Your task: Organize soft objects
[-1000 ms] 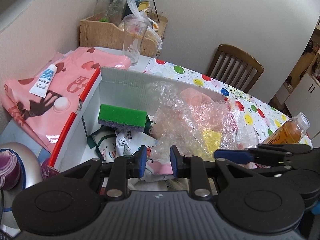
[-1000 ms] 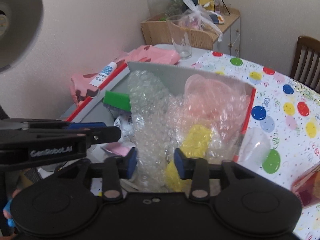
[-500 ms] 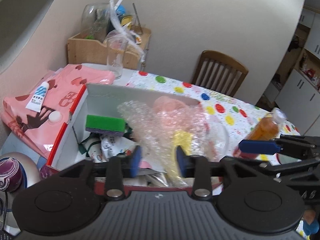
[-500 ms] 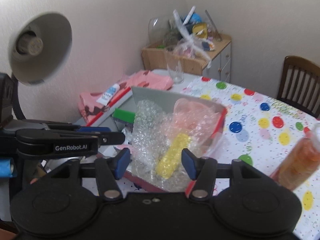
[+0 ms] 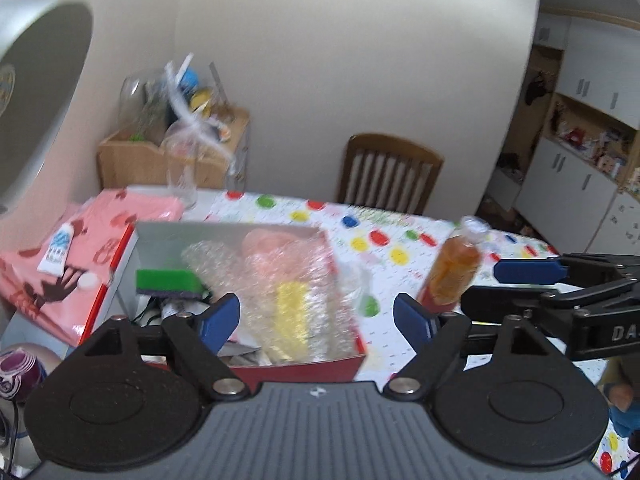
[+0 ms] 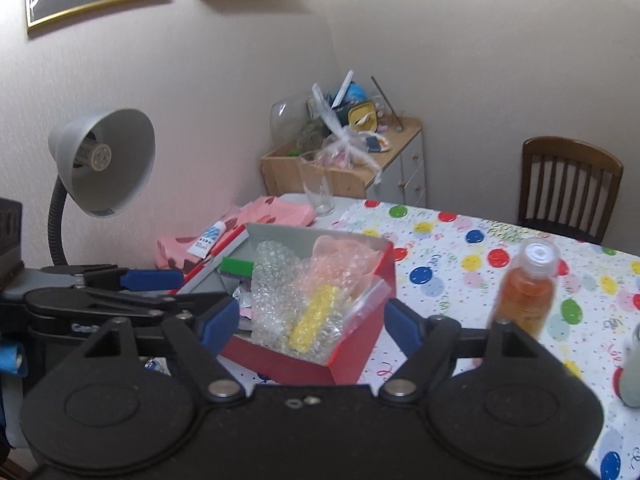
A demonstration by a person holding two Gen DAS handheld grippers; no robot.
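Note:
A red box [image 5: 340, 366] [image 6: 360, 344] sits on the dotted tablecloth. It holds bubble wrap [image 5: 248, 276] [image 6: 276, 280], a yellow soft roll [image 5: 292, 312] [image 6: 316, 318], a pink soft piece [image 5: 276, 248] [image 6: 344, 256] and a green sponge [image 5: 168, 282] [image 6: 237, 267]. My left gripper [image 5: 316, 320] is open and empty, raised in front of the box. My right gripper [image 6: 310, 326] is open and empty, also raised before the box. Each gripper shows from the side in the other's view.
An orange bottle [image 5: 454, 268] [image 6: 526, 292] stands right of the box. A pink bag [image 5: 80, 248] with a tube [image 5: 56, 250] lies left. A glass [image 6: 318, 184], a wooden crate [image 6: 320, 168], a desk lamp [image 6: 104, 160] and a chair [image 5: 388, 176] stand around.
Both grippers have pulled back and up from the box and opened wide. The bubble wrap and soft items stay in the box.

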